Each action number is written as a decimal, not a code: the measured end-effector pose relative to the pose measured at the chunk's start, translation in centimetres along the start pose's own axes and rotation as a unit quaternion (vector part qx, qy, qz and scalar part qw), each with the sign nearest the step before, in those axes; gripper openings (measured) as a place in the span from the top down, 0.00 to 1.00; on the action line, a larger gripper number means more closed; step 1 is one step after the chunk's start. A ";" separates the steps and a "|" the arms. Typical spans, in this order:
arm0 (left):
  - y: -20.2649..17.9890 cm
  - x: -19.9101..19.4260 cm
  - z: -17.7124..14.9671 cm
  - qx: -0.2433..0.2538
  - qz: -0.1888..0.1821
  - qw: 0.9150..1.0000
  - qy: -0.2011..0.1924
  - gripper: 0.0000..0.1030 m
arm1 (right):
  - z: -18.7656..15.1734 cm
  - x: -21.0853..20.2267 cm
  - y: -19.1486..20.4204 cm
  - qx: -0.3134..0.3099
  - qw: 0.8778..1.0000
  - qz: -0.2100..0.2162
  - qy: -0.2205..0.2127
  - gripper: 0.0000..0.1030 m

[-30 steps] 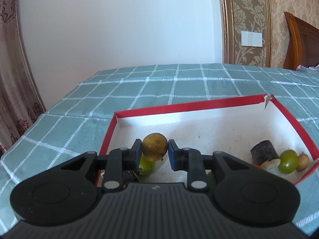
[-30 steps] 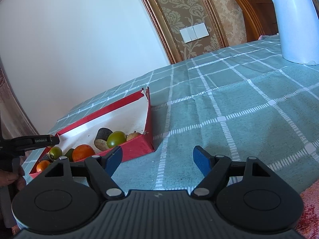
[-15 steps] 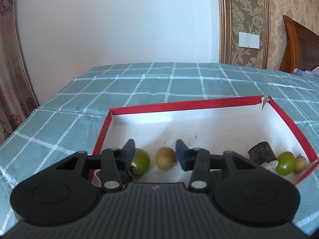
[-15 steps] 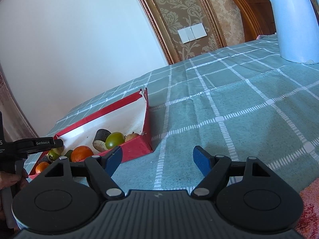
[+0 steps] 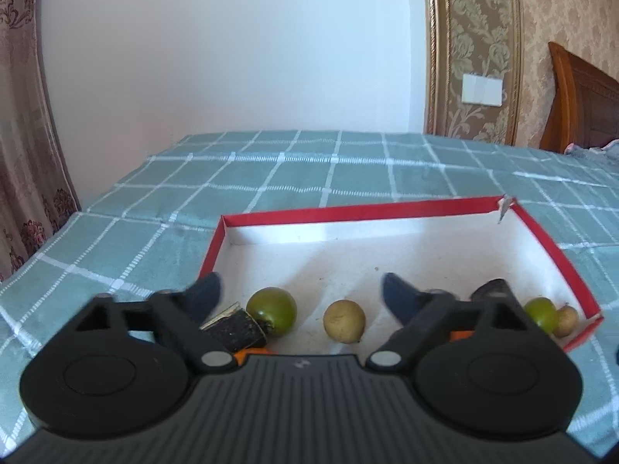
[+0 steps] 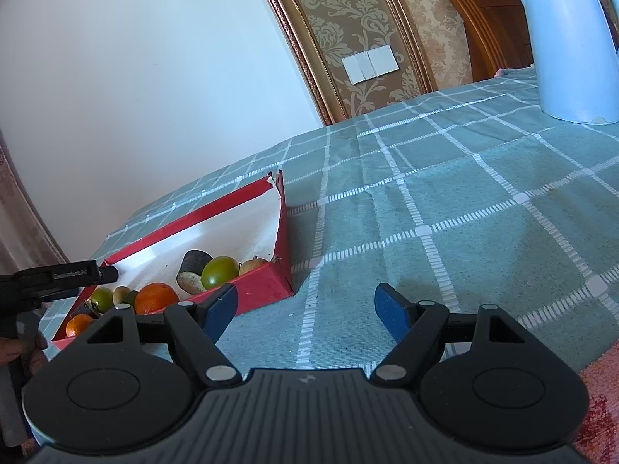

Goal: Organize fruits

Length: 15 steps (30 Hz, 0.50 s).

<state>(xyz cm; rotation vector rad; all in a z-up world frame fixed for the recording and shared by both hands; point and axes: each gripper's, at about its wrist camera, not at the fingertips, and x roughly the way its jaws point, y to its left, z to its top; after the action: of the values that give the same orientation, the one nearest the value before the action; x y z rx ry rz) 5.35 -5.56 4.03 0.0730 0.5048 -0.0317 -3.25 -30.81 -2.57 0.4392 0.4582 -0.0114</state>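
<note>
Left wrist: my left claw [image 5: 301,290] gapes wide, empty. Yellow fruit [image 5: 344,321] lies loose in the red tray [image 5: 387,210], between and just ahead of the fingers.

Right wrist: my right claw [image 6: 305,305] is spread, empty, over the counter [image 6: 445,208], with the tray off to its left. Left claw nearer.

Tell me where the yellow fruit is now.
Left wrist view: the yellow fruit lies on the box floor between the open fingers, just right of a green fruit.
</note>
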 end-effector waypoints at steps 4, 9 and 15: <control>-0.1 -2.3 -0.4 0.009 -0.017 1.000 -0.010 0.00 | 0.0 -0.1 0.2 -0.005 1.000 -0.004 -0.002 0.24; 0.0 -4.9 -1.2 0.018 -0.021 1.000 -0.003 0.00 | -0.1 -0.1 0.6 -0.013 1.000 -0.013 -0.004 0.22; 1.1 -7.3 -2.0 -0.005 -0.009 1.000 0.012 0.00 | -0.1 0.0 1.4 -0.033 0.999 -0.025 -0.004 0.17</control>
<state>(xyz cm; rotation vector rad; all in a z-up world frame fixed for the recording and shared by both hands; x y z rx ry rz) -1.93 -4.19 5.90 0.0588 0.5291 -0.0456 -3.14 -29.49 -2.05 0.3617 0.4614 -0.0466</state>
